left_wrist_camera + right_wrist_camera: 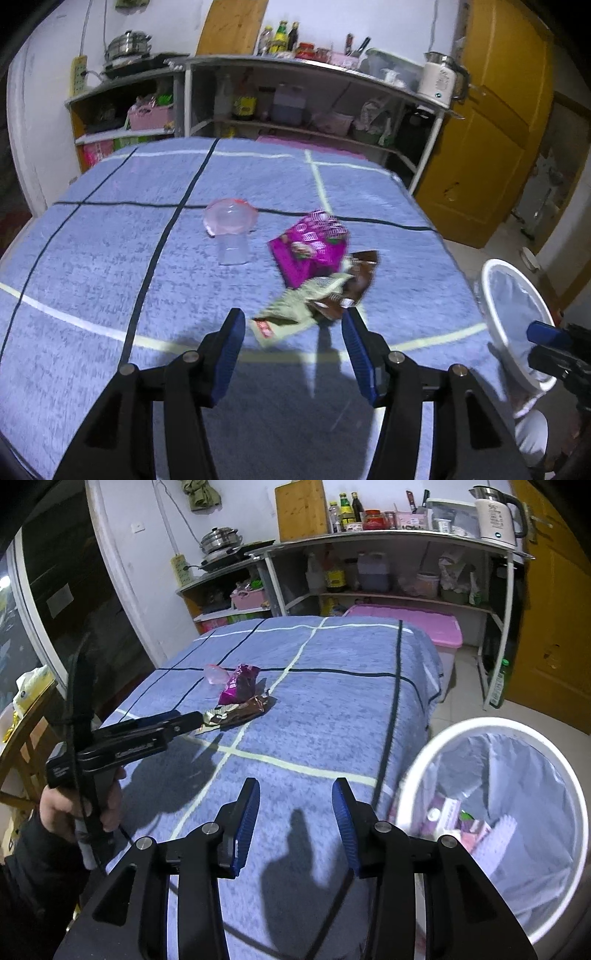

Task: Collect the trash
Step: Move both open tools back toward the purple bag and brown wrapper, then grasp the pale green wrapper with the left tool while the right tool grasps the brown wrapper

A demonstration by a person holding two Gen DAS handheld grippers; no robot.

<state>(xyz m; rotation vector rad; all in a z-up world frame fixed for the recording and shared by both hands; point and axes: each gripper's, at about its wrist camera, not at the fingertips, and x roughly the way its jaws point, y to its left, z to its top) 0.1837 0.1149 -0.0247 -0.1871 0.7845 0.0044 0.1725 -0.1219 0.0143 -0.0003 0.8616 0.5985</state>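
On the blue checked table cloth (110, 258) lie a clear plastic cup (231, 230), a purple snack bag (314, 247), a brown wrapper (354, 284) and a pale green wrapper (295, 314). My left gripper (293, 325) is open, just short of the green wrapper. In the right wrist view the same pile shows: cup (216, 674), purple bag (240, 688), brown wrapper (243, 710). My right gripper (295, 812) is open and empty above the cloth's near right part. A white bin with a liner (495, 812) stands at the right and holds several wrappers.
The bin also shows at the table's right edge in the left wrist view (513, 314). Behind the table stand metal shelves (295, 96) with bottles, a pot and a kettle (441, 79). A pink box (417, 624) sits beyond the table. A yellow door (480, 129) is at right.
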